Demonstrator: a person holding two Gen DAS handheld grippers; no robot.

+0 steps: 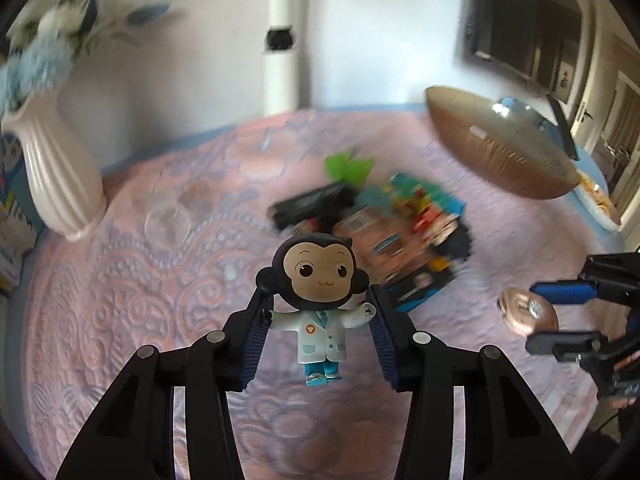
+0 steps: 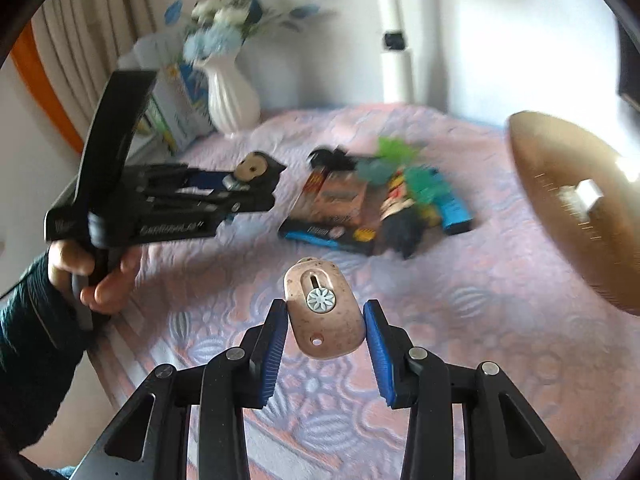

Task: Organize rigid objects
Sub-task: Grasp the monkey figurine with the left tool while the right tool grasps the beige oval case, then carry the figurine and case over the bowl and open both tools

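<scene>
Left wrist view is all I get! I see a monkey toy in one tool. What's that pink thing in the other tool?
Observer: The right wrist view shows the pink case close up, with a white flower-shaped knob on it, gripped in the right tool.
Operator: Who's holding the monkey toy's tool?
Observer: A hand in a dark sleeve grips the left tool's handle.
Operator: What's behind the vase?
Observer: A beige curtain hangs to its left.

Bright daylight, motion blur, fisheye-dark corners
</scene>
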